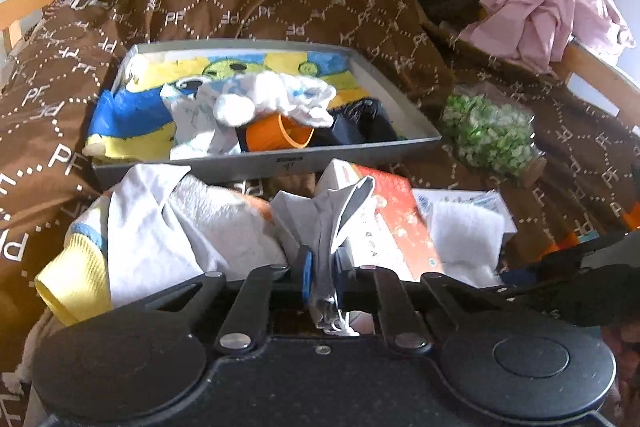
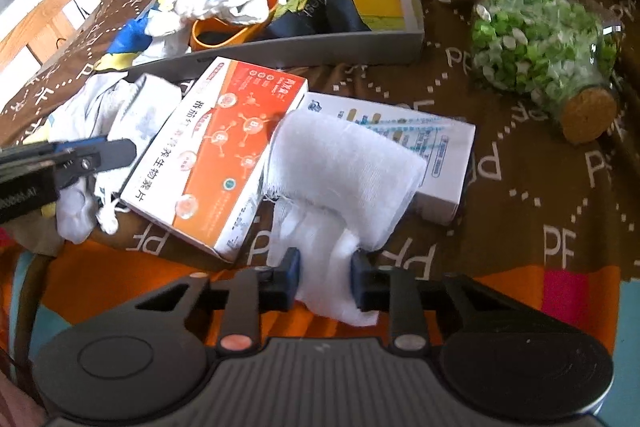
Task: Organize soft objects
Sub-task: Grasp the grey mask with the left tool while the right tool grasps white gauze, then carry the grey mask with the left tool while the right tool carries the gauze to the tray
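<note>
step: lift both cloths | left gripper [image 1: 322,277] clamped on grey-white cloth [image 1: 340,211] | right gripper [image 2: 325,277] pinching white gauze [image 2: 344,163] | advice: raise clear of orange box [image 2: 224,151], carry to grey tray [image 2: 416,15] beyond it

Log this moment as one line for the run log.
left tongs: shut on grey-white cloth | right tongs: shut on white gauze | grey tray: holds cloths, orange cup

Bright daylight, soft blur, fisheye bending at edges.
</note>
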`<state>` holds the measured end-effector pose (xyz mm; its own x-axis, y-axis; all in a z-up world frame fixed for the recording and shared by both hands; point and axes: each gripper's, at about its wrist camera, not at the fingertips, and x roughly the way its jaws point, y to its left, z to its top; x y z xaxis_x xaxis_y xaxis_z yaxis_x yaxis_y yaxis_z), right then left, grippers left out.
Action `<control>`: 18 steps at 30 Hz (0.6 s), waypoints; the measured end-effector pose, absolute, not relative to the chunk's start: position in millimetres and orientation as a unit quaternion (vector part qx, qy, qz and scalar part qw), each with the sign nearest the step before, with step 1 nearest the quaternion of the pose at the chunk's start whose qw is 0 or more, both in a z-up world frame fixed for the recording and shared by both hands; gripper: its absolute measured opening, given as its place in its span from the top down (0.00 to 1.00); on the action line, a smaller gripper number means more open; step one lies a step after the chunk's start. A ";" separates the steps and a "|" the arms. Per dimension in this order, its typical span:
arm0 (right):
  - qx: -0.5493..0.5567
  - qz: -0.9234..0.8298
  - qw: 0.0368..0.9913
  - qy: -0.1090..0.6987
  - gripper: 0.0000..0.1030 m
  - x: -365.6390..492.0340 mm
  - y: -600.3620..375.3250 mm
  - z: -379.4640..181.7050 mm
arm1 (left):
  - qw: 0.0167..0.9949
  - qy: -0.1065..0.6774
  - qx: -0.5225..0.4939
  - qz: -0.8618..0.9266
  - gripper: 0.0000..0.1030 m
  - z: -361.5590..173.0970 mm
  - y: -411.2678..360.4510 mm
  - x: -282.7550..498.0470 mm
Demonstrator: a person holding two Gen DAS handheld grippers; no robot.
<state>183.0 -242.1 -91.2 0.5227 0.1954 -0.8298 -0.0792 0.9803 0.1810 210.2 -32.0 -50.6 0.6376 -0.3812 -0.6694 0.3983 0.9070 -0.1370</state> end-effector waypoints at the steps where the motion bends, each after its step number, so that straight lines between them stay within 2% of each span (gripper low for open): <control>1: 0.056 0.078 0.873 0.478 0.81 181.9 -241.2 -89.9 | 0.906 0.363 0.011 -0.217 0.90 -48.3 -32.2 207.7; 6: 0.032 0.073 0.889 0.452 0.92 178.0 -236.4 -82.8 | 0.908 0.347 0.006 -0.235 0.91 -38.3 -36.8 195.3; 18: -0.036 0.099 0.946 0.308 0.92 154.9 -217.4 -47.6 | 0.905 0.332 -0.004 -0.265 0.91 -34.7 -44.0 182.7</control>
<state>154.9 -217.4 -47.6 0.7907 0.1653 -0.5894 -0.2099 0.9777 -0.0073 182.7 -44.0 -34.7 0.6383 -0.4830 -0.5994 0.4778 0.8591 -0.1835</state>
